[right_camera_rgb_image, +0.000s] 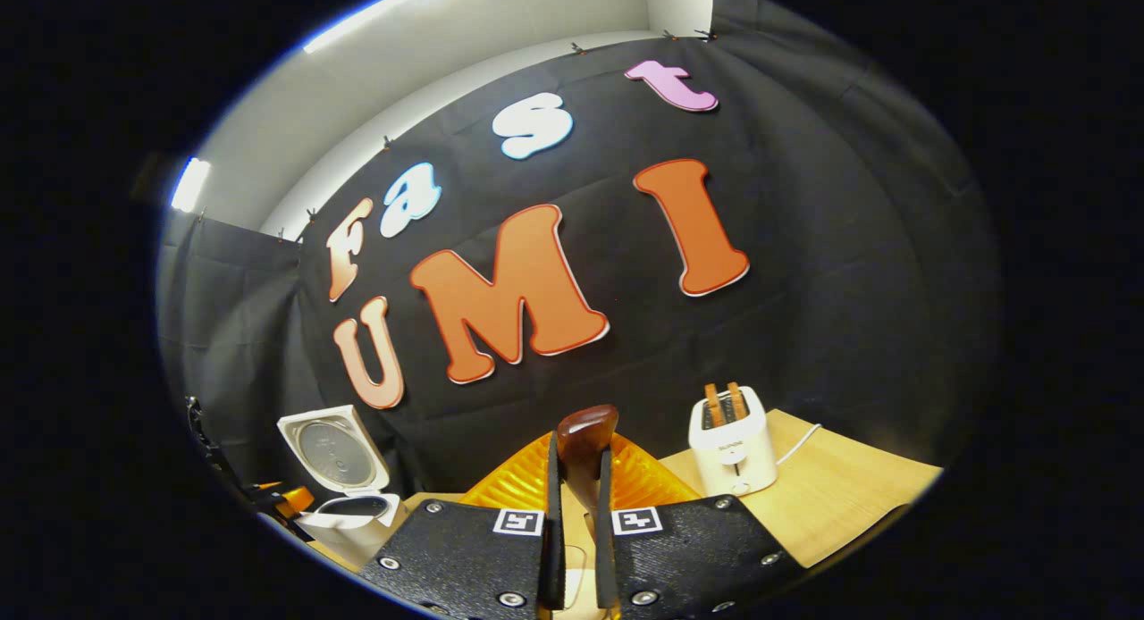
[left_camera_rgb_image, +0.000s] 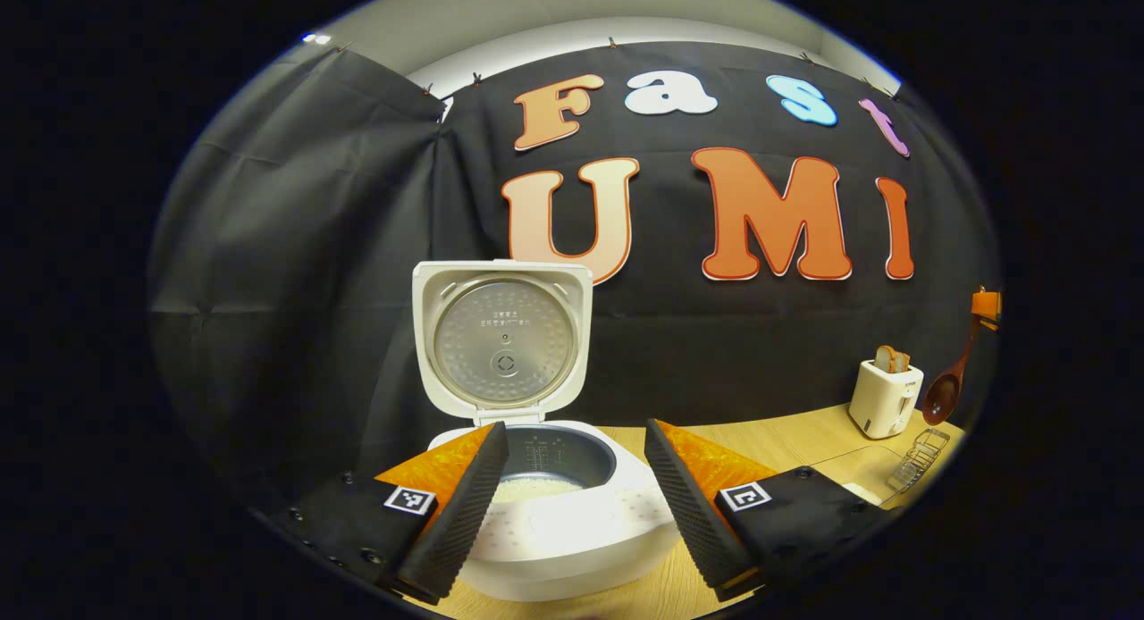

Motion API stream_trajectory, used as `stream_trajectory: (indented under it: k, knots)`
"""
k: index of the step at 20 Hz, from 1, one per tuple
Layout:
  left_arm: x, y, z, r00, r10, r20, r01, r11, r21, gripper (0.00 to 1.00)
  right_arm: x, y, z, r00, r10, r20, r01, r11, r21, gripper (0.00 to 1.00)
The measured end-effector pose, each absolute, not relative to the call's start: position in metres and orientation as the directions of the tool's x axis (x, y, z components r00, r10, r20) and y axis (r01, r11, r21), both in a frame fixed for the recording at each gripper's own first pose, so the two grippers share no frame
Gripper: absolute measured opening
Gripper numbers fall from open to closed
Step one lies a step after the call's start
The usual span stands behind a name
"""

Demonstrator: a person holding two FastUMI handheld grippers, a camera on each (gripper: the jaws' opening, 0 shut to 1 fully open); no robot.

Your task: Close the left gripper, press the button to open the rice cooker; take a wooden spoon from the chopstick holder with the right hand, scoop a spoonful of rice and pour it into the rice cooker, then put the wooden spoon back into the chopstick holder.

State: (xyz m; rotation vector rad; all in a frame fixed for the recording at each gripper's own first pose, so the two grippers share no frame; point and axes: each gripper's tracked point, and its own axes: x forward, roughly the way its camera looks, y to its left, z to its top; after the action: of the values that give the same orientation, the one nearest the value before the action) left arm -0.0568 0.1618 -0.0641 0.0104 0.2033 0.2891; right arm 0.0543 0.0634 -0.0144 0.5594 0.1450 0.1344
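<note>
holding my right gripper (right_camera_rgb_image: pixel 576 504) pinched on the wooden spoon (right_camera_rgb_image: pixel 585 441), raised above the table (right_camera_rgb_image: pixel 831 504) near the toaster (right_camera_rgb_image: pixel 731 441). my left gripper (left_camera_rgb_image: pixel 572 486) is spread wide before the rice cooker (left_camera_rgb_image: pixel 554 513), lid (left_camera_rgb_image: pixel 502 339) upright, rice (left_camera_rgb_image: pixel 536 488) in its pot.
</note>
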Motion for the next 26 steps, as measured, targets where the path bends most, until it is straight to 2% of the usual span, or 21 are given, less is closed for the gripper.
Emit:
stream_trajectory:
  k: [1,4,5,10,11,12,16,17,18,20,22,24,26]
  knots:
    - [-0.058,0.163,-0.066,0.937,0.288,-0.199,-0.286,0.957,0.039,0.96,0.056,0.074,-0.012,0.979,0.185,-0.088,-0.112,0.841,0.529,0.13]
    - [-0.061,0.168,-0.068,0.934,0.296,-0.199,-0.292,0.955,0.049,0.95,0.058,0.108,-0.015,0.966,0.24,-0.093,-0.164,0.853,0.496,0.13]
    - [-0.062,0.168,-0.069,0.935,0.295,-0.199,-0.291,0.955,0.048,1.0,0.059,0.118,-0.019,0.961,0.257,-0.103,-0.176,0.856,0.486,0.13]
    - [-0.063,0.172,-0.076,0.932,0.297,-0.207,-0.294,0.955,0.047,0.95,0.054,0.162,-0.055,0.919,0.341,-0.198,-0.223,0.863,0.453,0.13]
    - [-0.063,0.172,-0.077,0.932,0.296,-0.208,-0.294,0.955,0.045,1.0,0.052,0.171,-0.063,0.907,0.361,-0.217,-0.236,0.862,0.449,0.13]
    - [-0.062,0.172,-0.078,0.932,0.296,-0.21,-0.295,0.955,0.04,1.0,0.048,0.18,-0.071,0.894,0.381,-0.237,-0.253,0.864,0.435,0.13]
    - [-0.062,0.174,-0.086,0.928,0.297,-0.225,-0.297,0.954,0.036,1.0,0.044,0.195,-0.097,0.866,0.388,-0.316,-0.272,0.895,0.353,0.13]
    - [-0.062,0.176,-0.087,0.925,0.307,-0.226,-0.303,0.952,0.053,0.96,0.041,0.201,-0.104,0.853,0.396,-0.339,-0.284,0.899,0.335,0.13]
    - [-0.063,0.179,-0.088,0.921,0.317,-0.227,-0.309,0.948,0.071,0.99,0.039,0.204,-0.109,0.843,0.397,-0.362,-0.293,0.905,0.31,0.14]
    - [-0.062,0.179,-0.09,0.92,0.319,-0.229,-0.31,0.948,0.076,0.96,0.034,0.212,-0.121,0.83,0.383,-0.405,-0.304,0.92,0.247,0.14]
    - [-0.062,0.177,-0.091,0.922,0.313,-0.23,-0.307,0.95,0.064,1.0,0.025,0.22,-0.127,0.825,0.372,-0.425,-0.316,0.928,0.198,0.14]
    - [-0.062,0.178,-0.095,0.919,0.313,-0.238,-0.308,0.949,0.06,1.0,0.016,0.226,-0.131,0.814,0.372,-0.446,-0.303,0.927,0.219,0.14]
    - [-0.063,0.179,-0.1,0.917,0.311,-0.249,-0.308,0.95,0.053,0.96,0.007,0.23,-0.137,0.774,0.397,-0.493,-0.269,0.911,0.311,0.14]
